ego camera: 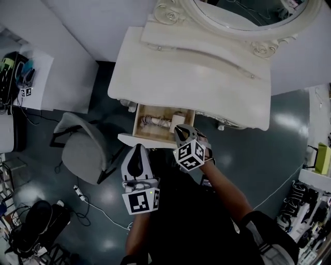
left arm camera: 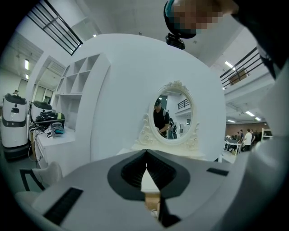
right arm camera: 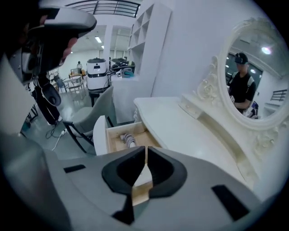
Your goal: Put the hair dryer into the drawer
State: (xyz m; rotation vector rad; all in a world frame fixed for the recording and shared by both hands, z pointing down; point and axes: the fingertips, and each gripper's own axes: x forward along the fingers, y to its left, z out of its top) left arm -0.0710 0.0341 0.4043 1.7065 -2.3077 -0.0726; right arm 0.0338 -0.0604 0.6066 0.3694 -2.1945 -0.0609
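Inside the drawer (ego camera: 135,140) lies a whitish hair dryer (ego camera: 155,121).

hair dryer (ego camera: 158,122) in drawer (ego camera: 137,123), chair (ego camera: 83,150) at its left, mirror (ego camera: 243,11) behind

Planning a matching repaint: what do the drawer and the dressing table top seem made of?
The drawer: bare light wood inside, matte tan walls; front looks painted white. The dressing table top: probably painted wood or board, smooth cream coat, no grain showing.
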